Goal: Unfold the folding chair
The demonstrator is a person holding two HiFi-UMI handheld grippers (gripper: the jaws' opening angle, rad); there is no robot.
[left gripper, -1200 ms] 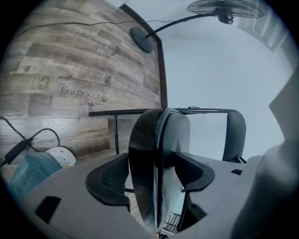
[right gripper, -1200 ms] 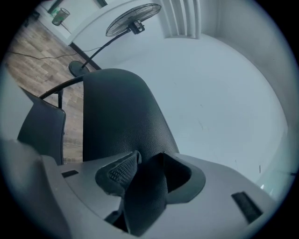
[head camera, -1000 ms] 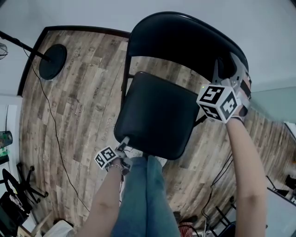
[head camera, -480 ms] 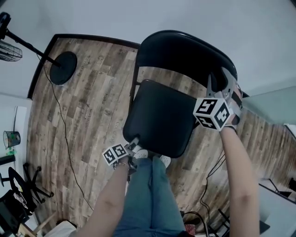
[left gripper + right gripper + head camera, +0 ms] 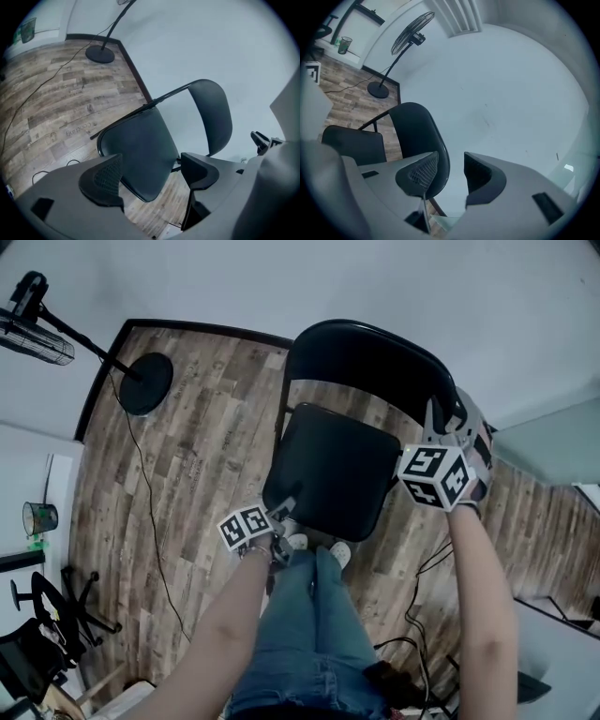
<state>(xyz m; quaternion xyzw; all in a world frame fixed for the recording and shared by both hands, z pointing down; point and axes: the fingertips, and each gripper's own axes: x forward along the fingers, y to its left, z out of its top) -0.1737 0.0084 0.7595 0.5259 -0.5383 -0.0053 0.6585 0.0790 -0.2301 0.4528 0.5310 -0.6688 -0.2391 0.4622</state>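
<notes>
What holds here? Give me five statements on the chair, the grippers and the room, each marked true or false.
1. The folding chair stands unfolded, seat down. True.
2. The left gripper is clamped on the seat. False: its jaws stand apart, pressing on nothing.
3. A standing fan is near the wall. True.
4. The floor is carpeted. False: it is wooden planks.
5. The right gripper is at the seat's front edge. False: it is by the backrest.

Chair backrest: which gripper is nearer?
Right. The right gripper is by the backrest end; the left gripper is near the seat front corner, farther off.
</notes>
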